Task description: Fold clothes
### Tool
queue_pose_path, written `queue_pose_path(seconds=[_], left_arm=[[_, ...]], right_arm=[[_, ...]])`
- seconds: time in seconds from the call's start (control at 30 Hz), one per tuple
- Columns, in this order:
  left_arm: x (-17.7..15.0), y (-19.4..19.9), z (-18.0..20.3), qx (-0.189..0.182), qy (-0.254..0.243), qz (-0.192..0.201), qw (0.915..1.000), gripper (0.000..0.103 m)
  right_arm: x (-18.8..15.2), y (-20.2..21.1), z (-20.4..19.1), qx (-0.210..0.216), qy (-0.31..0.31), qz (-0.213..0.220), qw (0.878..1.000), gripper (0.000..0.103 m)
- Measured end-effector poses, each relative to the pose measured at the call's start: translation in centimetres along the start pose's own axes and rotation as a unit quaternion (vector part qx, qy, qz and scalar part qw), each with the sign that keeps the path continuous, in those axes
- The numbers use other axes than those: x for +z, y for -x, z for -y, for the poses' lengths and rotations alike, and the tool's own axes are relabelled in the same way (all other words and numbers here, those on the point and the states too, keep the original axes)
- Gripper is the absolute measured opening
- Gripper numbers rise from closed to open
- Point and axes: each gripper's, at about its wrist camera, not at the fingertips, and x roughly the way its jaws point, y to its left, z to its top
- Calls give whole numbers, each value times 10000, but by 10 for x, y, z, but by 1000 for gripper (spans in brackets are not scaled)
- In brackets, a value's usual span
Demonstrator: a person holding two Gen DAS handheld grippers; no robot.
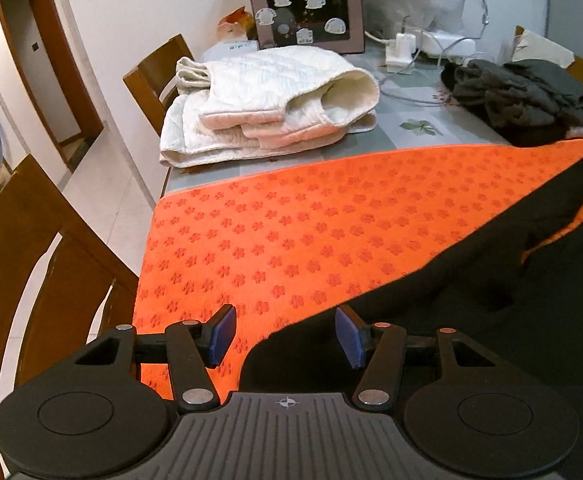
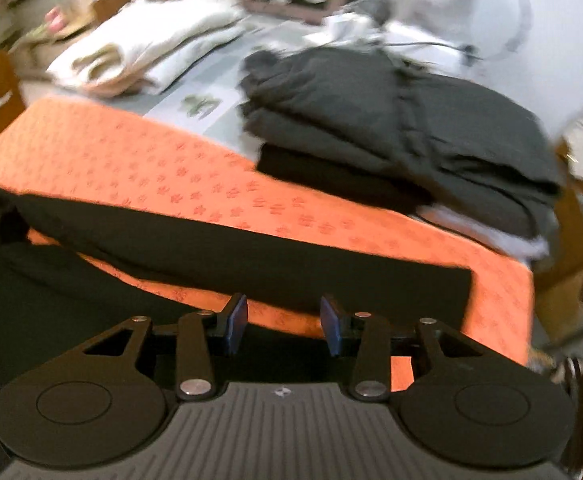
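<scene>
A black garment [image 1: 471, 288] lies spread over the right part of an orange flower-patterned mat [image 1: 291, 224] on the table. In the left wrist view my left gripper [image 1: 287, 336] hovers over the garment's near left edge, its blue pads apart and nothing pinched. In the blurred right wrist view a long black strip of the same garment [image 2: 251, 252] crosses the mat [image 2: 131, 160]. My right gripper [image 2: 284, 325] hangs open just above its near edge, gripping nothing.
A pile of folded dark clothes [image 1: 523, 92] [image 2: 391, 128] sits at the mat's far right. A folded white quilted pad [image 1: 267, 100], a sticker-covered box [image 1: 307, 4] and charger cables [image 1: 399, 52] fill the back. Wooden chairs [image 1: 51, 280] stand left; a cardboard box [image 2: 571, 280] is right.
</scene>
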Motion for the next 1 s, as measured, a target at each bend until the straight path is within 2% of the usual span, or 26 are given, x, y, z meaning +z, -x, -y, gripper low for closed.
queue_pose_path(seconds=[0.17,0.3,0.37,0.43,0.57,0.67,0.83,1.0], left_arm=[[0,1,-7,68,210,-38,9997,58],[-6,7,-17,99,407,-29,9991,58],[-9,9,-21,118,530,-26,9985,58],[-13,10,-25,142,631,-34,9979,58],[-18,12,-29,163,762,-14,9970,58],[-19,16,-31,165,809,84,9966,58],[-19,27,-34,187,910,315,9952,58],[-22,36,-43,248,1009,401,9938,58]], right_arm=[[10,-30,-16,93,838,-165,9963,46],[11,-41,-19,210,1083,-287,9935,45],[12,-42,-17,323,1004,-242,9941,35],[14,-41,-16,349,910,-198,9950,6],[30,-27,-17,229,598,152,9978,5],[60,1,-26,105,592,684,9958,5],[131,39,-49,-45,968,1468,9844,5],[212,38,-72,-75,1329,1868,9733,5]])
